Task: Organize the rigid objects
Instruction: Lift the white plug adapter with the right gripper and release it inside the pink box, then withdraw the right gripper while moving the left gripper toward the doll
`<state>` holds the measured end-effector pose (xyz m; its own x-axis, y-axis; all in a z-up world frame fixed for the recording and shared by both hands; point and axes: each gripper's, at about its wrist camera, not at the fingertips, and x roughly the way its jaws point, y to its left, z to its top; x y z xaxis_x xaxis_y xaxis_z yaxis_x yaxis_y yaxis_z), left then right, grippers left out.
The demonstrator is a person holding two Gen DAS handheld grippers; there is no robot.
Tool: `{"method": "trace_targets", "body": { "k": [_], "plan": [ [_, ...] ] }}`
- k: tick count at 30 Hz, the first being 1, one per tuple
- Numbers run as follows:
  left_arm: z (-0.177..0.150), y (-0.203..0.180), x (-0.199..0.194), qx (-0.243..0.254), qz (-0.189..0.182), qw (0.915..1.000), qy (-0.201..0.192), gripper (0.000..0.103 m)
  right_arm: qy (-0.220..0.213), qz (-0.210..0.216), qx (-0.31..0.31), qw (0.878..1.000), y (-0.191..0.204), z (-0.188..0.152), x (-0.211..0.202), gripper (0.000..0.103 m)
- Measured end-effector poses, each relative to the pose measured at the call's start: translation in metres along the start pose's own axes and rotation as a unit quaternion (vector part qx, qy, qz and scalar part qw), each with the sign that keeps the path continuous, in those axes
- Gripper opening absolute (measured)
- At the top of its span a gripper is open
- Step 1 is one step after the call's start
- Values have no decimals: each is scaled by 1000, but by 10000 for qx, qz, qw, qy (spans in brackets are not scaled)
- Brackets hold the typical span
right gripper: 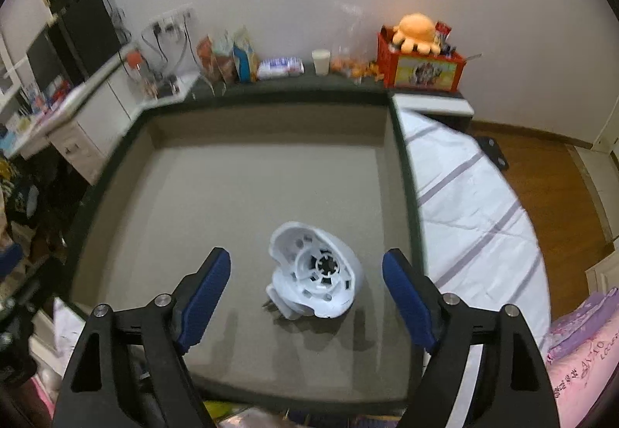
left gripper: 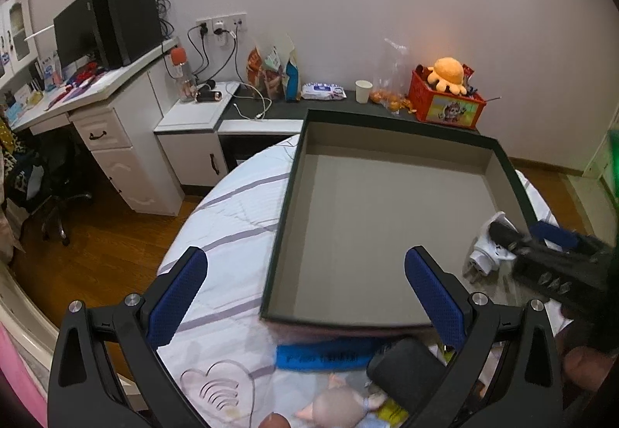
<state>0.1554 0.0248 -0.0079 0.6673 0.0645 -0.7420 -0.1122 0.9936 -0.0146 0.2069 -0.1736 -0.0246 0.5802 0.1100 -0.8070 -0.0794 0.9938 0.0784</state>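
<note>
Right gripper [right gripper: 305, 292] spread wide, nothing pinched. The white plastic plug adapter [right gripper: 315, 273] lies on the floor of the shallow box [right gripper: 402, 172], between and just beyond the blue fingers [right gripper: 205, 300], clear of both pads. It sits in the near right part of the box, hollow round face up toward the camera, metal prongs poking out at its near left edge. No clear long axis; roughly dome-shaped.

Left gripper [left gripper: 305, 308] also released and empty, hovering over the box's near left corner. Right hand is much the nearer to the adapter.

Below the left fingers, outside the box on the striped bed [left gripper: 232, 219]: a blue flat item [left gripper: 325, 354], a black block [left gripper: 406, 374], a small doll [left gripper: 340, 408]. Judging by this, those wait to be boxed. Box floor otherwise bare; nothing blocks a withdrawal.
</note>
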Motion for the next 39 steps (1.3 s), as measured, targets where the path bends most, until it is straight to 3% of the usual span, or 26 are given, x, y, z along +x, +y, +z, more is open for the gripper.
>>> {"method": "trace_targets", "body": {
  "k": [6, 16, 21, 24, 29, 39],
  "plan": [
    [-24, 11, -24, -92, -15, 9999, 53, 103, -420, 164, 48, 9990, -1, -17, -55, 84],
    [-86, 3, -54, -155, -367, 9984, 392, 103, -583, 385, 282, 9972, -13, -97, -116, 84],
    [-100, -13, -65, -38, -467, 9981, 389, 103, -338, 339, 543, 9974, -31, -126, -117, 84],
    [-106, -12, -65, -7, -307, 9988, 394, 103, -348, 351, 579, 9971, -35, -130, -120, 84],
    [-124, 1, -41, -54, -198, 9971, 728, 103, -358, 403, 545, 9971, -35, -134, -120, 84],
    [-114, -9, -8, -231, -820, 9924, 889, 103, -180, 389, 479, 9979, -25, -133, -103, 84]
  ]
}}
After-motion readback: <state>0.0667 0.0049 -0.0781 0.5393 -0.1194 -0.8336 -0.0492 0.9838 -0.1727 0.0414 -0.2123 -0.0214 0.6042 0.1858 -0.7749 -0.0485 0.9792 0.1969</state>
